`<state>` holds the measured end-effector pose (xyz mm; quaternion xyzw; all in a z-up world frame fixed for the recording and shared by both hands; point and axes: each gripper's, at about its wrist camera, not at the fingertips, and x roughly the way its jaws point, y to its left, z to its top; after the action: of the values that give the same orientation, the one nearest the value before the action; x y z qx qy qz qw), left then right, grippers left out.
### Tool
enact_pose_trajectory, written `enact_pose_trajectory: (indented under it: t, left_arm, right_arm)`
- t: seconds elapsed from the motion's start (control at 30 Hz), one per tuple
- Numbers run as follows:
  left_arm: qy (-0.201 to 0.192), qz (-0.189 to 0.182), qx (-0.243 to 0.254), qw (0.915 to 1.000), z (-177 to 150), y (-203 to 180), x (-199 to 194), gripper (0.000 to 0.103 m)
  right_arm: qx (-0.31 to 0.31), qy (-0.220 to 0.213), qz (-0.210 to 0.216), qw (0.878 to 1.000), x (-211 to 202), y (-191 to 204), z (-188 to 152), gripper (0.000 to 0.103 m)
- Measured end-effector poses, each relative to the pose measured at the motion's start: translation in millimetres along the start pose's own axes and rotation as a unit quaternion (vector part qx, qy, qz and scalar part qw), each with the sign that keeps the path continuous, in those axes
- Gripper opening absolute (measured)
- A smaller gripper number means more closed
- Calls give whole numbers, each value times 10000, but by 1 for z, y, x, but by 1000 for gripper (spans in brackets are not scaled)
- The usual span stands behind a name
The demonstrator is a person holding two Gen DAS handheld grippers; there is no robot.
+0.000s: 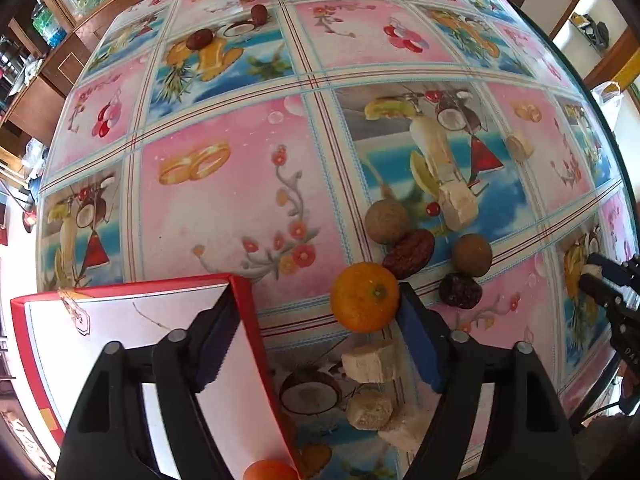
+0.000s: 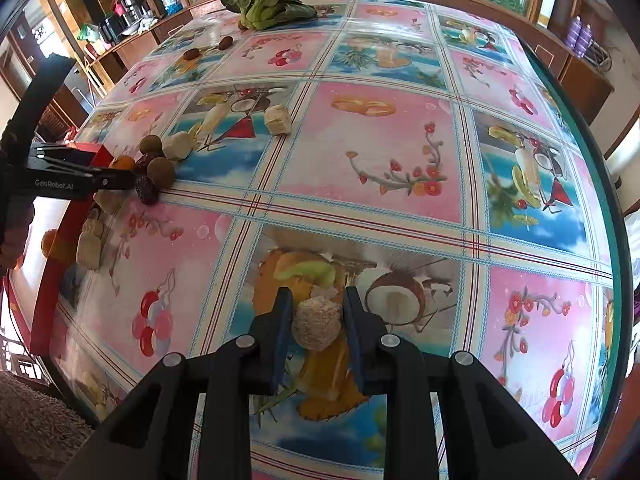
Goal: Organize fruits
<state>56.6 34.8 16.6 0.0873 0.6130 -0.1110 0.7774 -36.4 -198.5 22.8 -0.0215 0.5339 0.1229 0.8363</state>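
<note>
**A:** Left gripper (image 1: 316, 344) status?

**B:** Jaws apart, pointing steeply down at the table (image 1: 224, 208). Left finger sits over the red-rimmed box (image 1: 100, 328), right finger just beside the orange (image 1: 365, 297). The right pad looks to touch the orange's edge, nothing on its other side, so no grip. The orange is ahead of the tips, not between them.

**A:** What's around the orange?

**B:** Cluster beyond it: two round brown fruits, likely longans (image 1: 387, 221) and (image 1: 472, 258), plus two dark wrinkled dates (image 1: 409, 253) and (image 1: 460, 290). Pale banana chunks (image 1: 370, 360) lie between the fingers, nearer the camera. A second orange fruit (image 1: 270, 470) shows at the box's lower corner; can't tell if it's inside.

**A:** Right gripper (image 2: 316, 322)?

**B:** Fingers close together with a pale banana piece (image 2: 317, 323) between them. Both pads appear to be against its sides, so I'd call it clamped. Whether it's off the cloth or resting on it, can't tell.

**A:** Anything else on the table?

**B:** Another banana chunk (image 2: 279, 119) alone mid-table. Far end: leafy bok choy (image 2: 268, 6) and two small brown fruits (image 2: 191, 54), (image 2: 225, 43), well apart from the cluster. In the right view the left gripper enters from the left edge, over the cluster beside the box.
</note>
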Motion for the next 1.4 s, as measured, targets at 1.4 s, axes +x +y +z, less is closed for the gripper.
enact_pose_trajectory:
  t: [1.4]
  left_arm:
    - [-346,-1006,1330,9854,12,21,-20,51]
  right_arm:
    - [337,-186,94,9992,-24,18,-16,24]
